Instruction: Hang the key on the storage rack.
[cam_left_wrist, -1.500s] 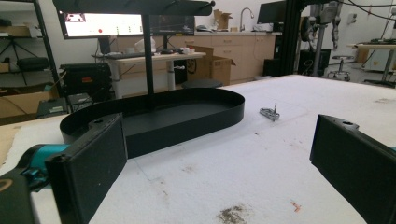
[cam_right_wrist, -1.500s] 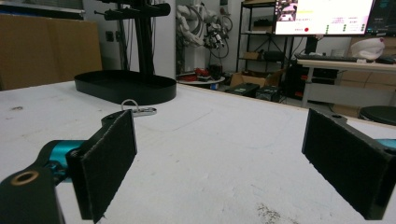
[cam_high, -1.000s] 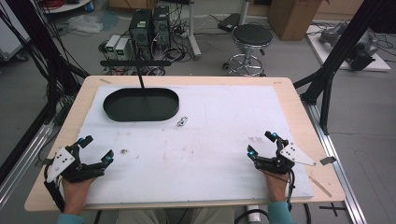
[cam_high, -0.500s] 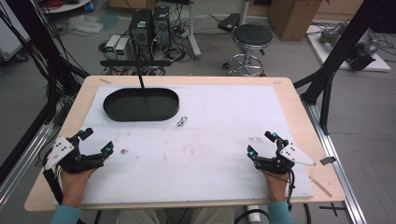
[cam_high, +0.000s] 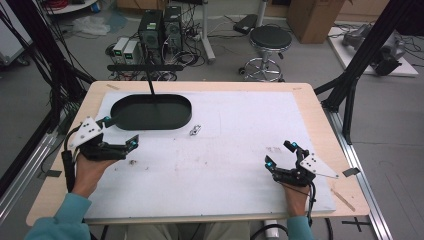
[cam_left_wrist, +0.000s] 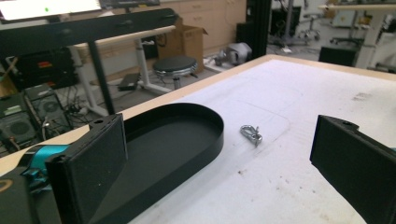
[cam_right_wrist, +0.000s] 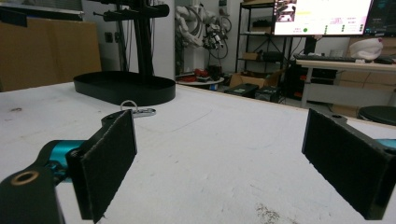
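Moving forward over the table since the earlier frames, the left gripper (cam_high: 120, 132) is now sitting just beside the near left end of the black oval tray (cam_high: 151, 112), while before it was resting close to the front left edge; the right gripper (cam_high: 280, 155) is staying in the same place near the front right of the white mat (cam_high: 225, 165). Both grippers are showing their jaws spread wide apart and are holding nothing: in the left gripper view (cam_left_wrist: 219, 154) the two black pads are standing far from each other with the tray and the clasp between them in the distance, and in the right gripper view (cam_right_wrist: 219, 158) the pads are framing bare mat. The small metal clasp (cam_high: 195, 130) is lying flat on the mat just beside the near right end of the tray, not touching it, and well apart from both grippers. In the high view its long axis is running diagonally, from near-left to far-right. In the left gripper view the clasp (cam_left_wrist: 251, 134) is showing a ring at one end, and in the right gripper view the ring of the clasp (cam_right_wrist: 136, 110) is lying on its left side. The tray is lying with its long axis across the table, left to right.
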